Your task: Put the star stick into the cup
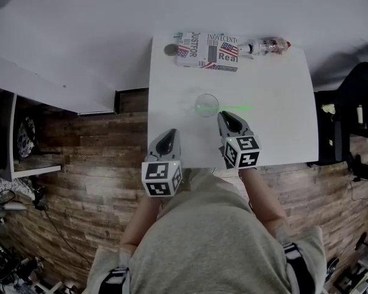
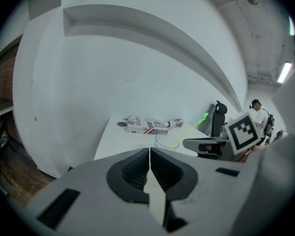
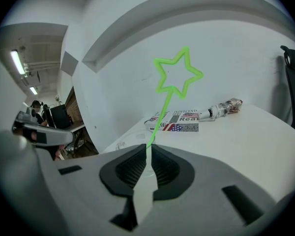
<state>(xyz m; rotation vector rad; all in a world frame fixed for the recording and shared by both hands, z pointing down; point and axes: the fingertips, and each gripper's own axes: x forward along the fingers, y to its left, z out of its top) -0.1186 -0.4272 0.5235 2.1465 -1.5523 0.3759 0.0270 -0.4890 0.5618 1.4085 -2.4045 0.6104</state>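
A thin green star stick (image 3: 177, 74) rises from between the jaws of my right gripper (image 3: 148, 150), which is shut on its lower end. In the head view the stick (image 1: 235, 108) points right, away from the right gripper (image 1: 224, 115) and just right of a clear cup (image 1: 207, 104) standing upright on the white table (image 1: 282, 121). My left gripper (image 1: 167, 135) hovers at the table's near edge, left of the cup, jaws shut and empty. From the left gripper (image 2: 149, 154) I see the cup (image 2: 166, 140) and the stick (image 2: 190, 129) ahead.
A flag-printed box (image 1: 207, 51), a small round lid (image 1: 170, 49) and a lying bottle (image 1: 267, 46) line the table's far edge against the white wall. A black chair (image 1: 356, 109) stands at the right. Wood floor surrounds the table.
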